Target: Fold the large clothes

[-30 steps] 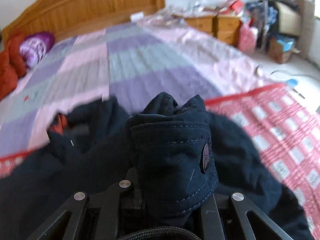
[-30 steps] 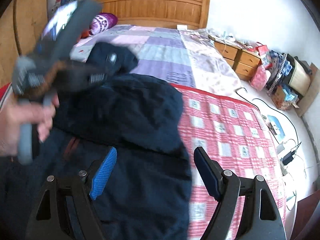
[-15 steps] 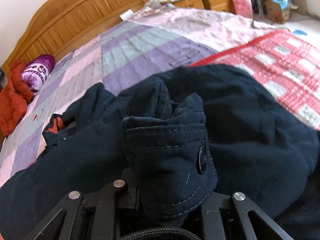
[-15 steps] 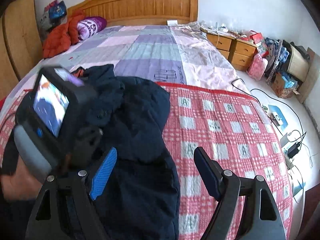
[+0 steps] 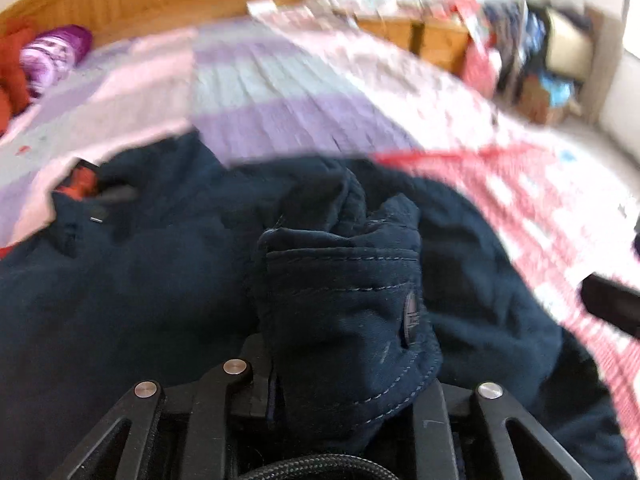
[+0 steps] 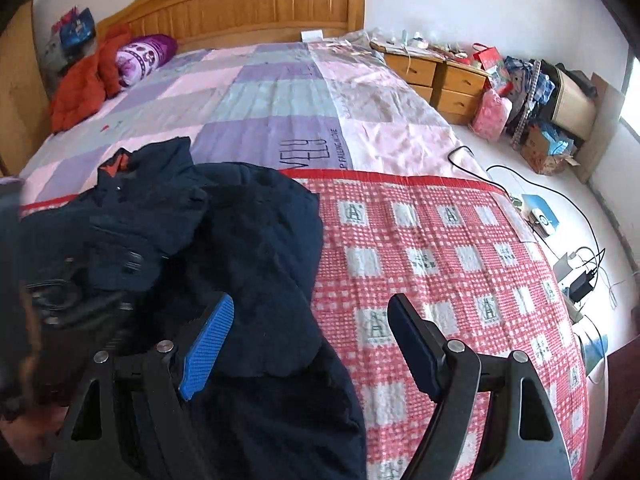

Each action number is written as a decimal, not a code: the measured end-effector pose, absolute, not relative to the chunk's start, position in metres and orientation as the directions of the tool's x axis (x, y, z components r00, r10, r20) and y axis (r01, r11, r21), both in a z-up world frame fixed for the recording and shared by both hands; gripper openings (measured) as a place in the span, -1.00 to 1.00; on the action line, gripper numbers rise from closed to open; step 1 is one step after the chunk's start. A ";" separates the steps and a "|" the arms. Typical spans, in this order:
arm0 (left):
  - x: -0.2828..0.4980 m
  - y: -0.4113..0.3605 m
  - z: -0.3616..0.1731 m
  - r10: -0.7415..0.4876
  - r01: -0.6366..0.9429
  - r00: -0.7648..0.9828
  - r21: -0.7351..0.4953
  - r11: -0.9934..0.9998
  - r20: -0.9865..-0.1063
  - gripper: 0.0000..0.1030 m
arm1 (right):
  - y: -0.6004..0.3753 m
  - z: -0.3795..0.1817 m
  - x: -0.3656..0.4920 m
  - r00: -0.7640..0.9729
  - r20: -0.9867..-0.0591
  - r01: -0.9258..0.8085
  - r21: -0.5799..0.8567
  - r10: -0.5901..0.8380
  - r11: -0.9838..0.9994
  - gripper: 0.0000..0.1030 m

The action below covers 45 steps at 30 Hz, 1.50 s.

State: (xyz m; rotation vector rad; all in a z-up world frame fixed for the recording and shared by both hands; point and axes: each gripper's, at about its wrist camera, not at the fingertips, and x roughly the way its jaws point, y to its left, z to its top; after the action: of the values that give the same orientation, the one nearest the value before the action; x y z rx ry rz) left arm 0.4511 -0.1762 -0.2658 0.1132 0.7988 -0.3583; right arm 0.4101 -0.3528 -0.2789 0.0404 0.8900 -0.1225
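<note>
- Lying bunched on the near part of the bed [image 6: 280, 92], the jacket [image 6: 256, 248] sits partly on the red checked blanket [image 6: 440, 248] and partly on the purple quilt [image 6: 260, 128], with an orange lining showing at its collar end.
- Its cuff [image 5: 344, 304], stitched and carrying a round button, stands up between the jaws of the left gripper [image 5: 344, 392]; those jaws are opening, and the pictures do not show whether the pads press on the cloth or have already let go.
- If the cuff drops now, the sleeve may land crumpled on the body instead of flat across it, because the fabric under it is already humped and the left view is blurred with motion.
- A thick padded sleeve tends to spring back, so the fold could open again once nothing holds it.
- The cuff may also snag on a jaw as the left gripper pulls away, dragging the sleeve out of place.
- The right gripper [image 6: 308, 344] hangs wide open and empty over the jacket's right edge, one blue pad above the cloth and the other above the blanket.
- Closing there could pinch the blanket together with the jacket, and lifting would then pull both.
- The two grippers are near each other at the left of the right view, so a hasty reach may knock them together.
- Cables [image 6: 520, 176] and a charger lie on the floor beside the bed, well apart from the jacket.
</note>
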 end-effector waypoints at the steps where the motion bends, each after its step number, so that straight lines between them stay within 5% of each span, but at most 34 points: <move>1: 0.442 -0.166 -0.256 -0.269 0.337 0.671 -0.039 0.941 -0.692 -0.41 | -0.349 -0.277 0.409 0.628 -0.773 0.119 -0.020 -0.091 0.993 0.60; 4: 0.412 -0.133 -0.231 -0.209 0.249 0.783 -0.013 0.968 -0.586 0.14 | -0.337 -0.272 0.403 0.648 -0.757 0.096 -0.033 -0.087 0.995 0.60; 7: 0.395 -0.098 -0.217 -0.184 0.194 0.825 -0.038 0.980 -0.534 0.43 | -0.320 -0.268 0.399 0.662 -0.746 0.050 -0.049 -0.069 0.998 0.60; 15: 0.388 0.001 -0.212 -0.115 0.046 0.823 -0.136 0.990 -0.557 0.47 | -0.272 -0.262 0.404 0.680 -0.733 -0.047 -0.051 -0.006 0.998 0.60; 22: 0.396 0.085 -0.133 -0.042 -0.081 0.906 -0.271 0.959 -0.420 0.47 | -0.276 -0.209 0.387 0.789 -0.615 0.001 0.025 0.015 1.000 0.60; 27: 0.382 0.133 -0.047 0.056 -0.133 0.941 -0.211 0.968 -0.333 0.47 | -0.327 -0.158 0.364 0.829 -0.552 0.075 -0.047 -0.088 0.996 0.61; 33: 0.346 0.163 0.004 0.194 -0.178 0.907 0.078 0.981 -0.374 0.64 | -0.379 -0.102 0.338 0.850 -0.489 0.098 -0.215 -0.194 0.972 0.66; 40: 0.348 0.135 -0.112 0.135 -0.096 0.764 0.096 0.991 -0.631 0.66 | -0.346 -0.134 0.341 0.815 -0.566 0.017 -0.186 -0.121 0.982 0.66; 45: 0.366 0.114 -0.248 0.251 -0.117 0.598 0.227 0.967 -0.761 0.64 | -0.291 -0.184 0.344 0.766 -0.642 -0.060 -0.122 -0.033 0.991 0.66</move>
State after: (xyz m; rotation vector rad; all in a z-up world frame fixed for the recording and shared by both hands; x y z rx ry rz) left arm 0.3661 0.1143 -0.2476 0.1596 0.9061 0.2150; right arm 0.3442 -0.2911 -0.1838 -0.1379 0.6987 0.0146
